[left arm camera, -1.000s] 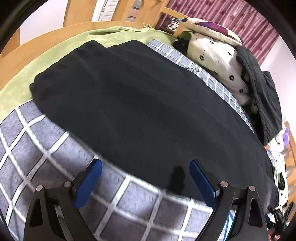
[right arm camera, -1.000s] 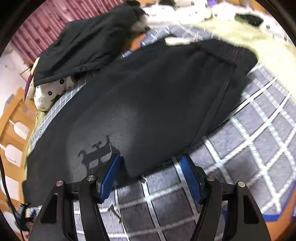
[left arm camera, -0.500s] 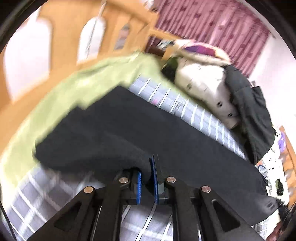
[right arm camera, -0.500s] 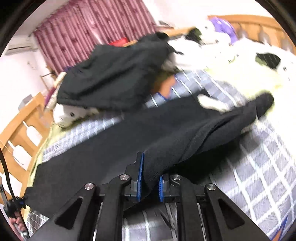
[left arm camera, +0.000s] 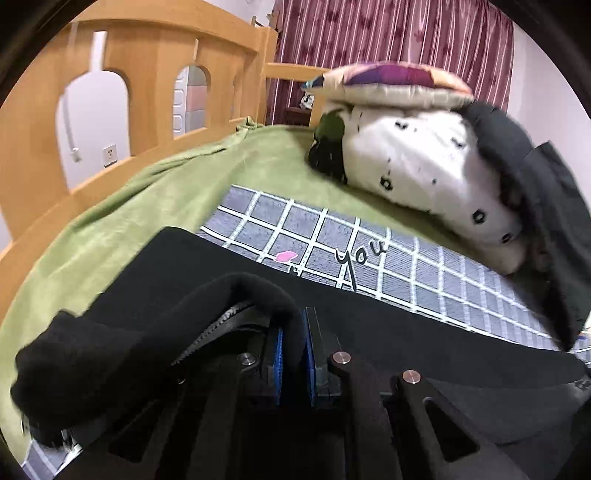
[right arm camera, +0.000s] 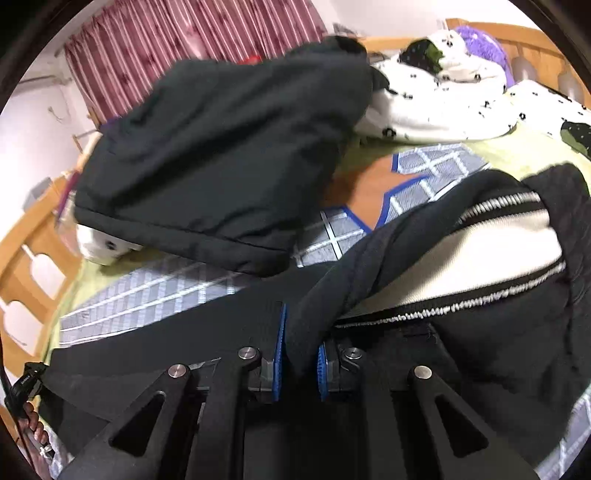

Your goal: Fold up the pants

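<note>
A pair of black pants (left arm camera: 369,325) lies spread across a bed, on top of a grey blanket (left arm camera: 424,280) crossed with white grid lines, and part of the fabric is lifted off that blanket. The left gripper (left arm camera: 293,354) has its 2 blue-padded jaws clenched on a thick fold of the pants, which bunches up and droops over its left side toward a green sheet (left arm camera: 155,199). The right gripper (right arm camera: 300,360) is likewise clamped on a twisted fold of the same pants (right arm camera: 498,350), where a pale inner lining (right arm camera: 480,251) with black-and-white stitched edges shows, turned open to the right of the jaws. The grey blanket carries the handwritten word "you" and a small pink mark just beyond the far edge of the pants. Past it, a white pillow with black dots (left arm camera: 424,162) rests on the green sheet, with a purple-patterned cushion (left arm camera: 388,81) stacked on top and a dark jacket (right arm camera: 229,155) draped against it. A wooden bed rail (left arm camera: 147,92) with arched cut-outs runs along the left side, and maroon curtains (left arm camera: 388,33) hang behind.
</note>
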